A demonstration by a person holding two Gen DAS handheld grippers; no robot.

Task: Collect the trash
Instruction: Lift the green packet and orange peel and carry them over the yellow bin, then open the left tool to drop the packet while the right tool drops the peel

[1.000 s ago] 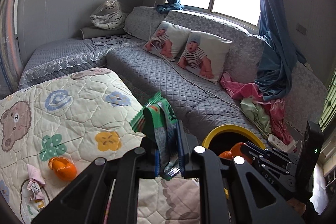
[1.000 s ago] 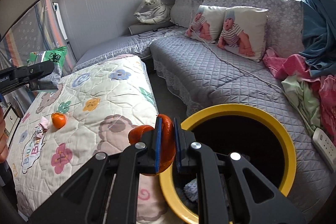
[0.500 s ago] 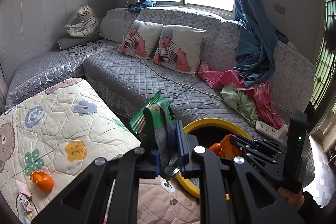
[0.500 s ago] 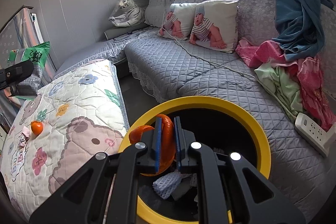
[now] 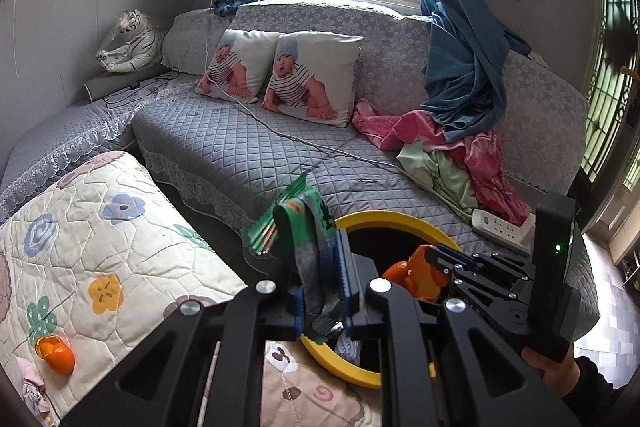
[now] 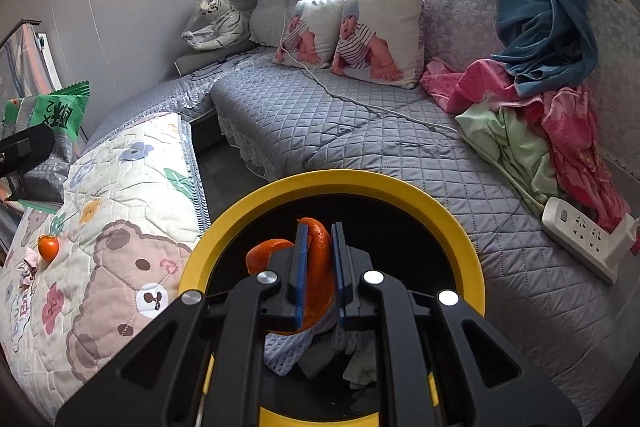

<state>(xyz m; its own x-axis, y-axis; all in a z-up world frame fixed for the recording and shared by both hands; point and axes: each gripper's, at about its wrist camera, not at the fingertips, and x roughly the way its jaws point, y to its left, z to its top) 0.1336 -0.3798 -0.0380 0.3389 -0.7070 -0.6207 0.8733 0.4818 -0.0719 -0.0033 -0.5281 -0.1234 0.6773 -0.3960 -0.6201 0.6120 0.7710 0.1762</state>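
Observation:
My left gripper (image 5: 322, 267) is shut on a green snack wrapper (image 5: 298, 223), held just left of the yellow-rimmed bin (image 5: 396, 217). The wrapper also shows at the far left of the right wrist view (image 6: 48, 115). My right gripper (image 6: 318, 263) is shut on an orange peel (image 6: 318, 259) and holds it over the open mouth of the bin (image 6: 332, 181), which has crumpled paper inside. In the left wrist view the right gripper (image 5: 436, 267) and peel (image 5: 420, 269) hang over the bin. Another piece of orange (image 5: 56, 353) lies on the quilt (image 5: 100, 247).
A grey quilted sofa (image 5: 256, 143) runs behind the bin, with two baby-print pillows (image 5: 280, 75), pink and green cloths (image 5: 448, 151), a white power strip (image 5: 504, 229) and a cable. A toy tiger (image 5: 128, 41) sits in the far corner.
Both grippers have moved right toward the bin. The right gripper with the peel went from the bin's left rim to over its opening. The left gripper came close to the rim with the wrapper.

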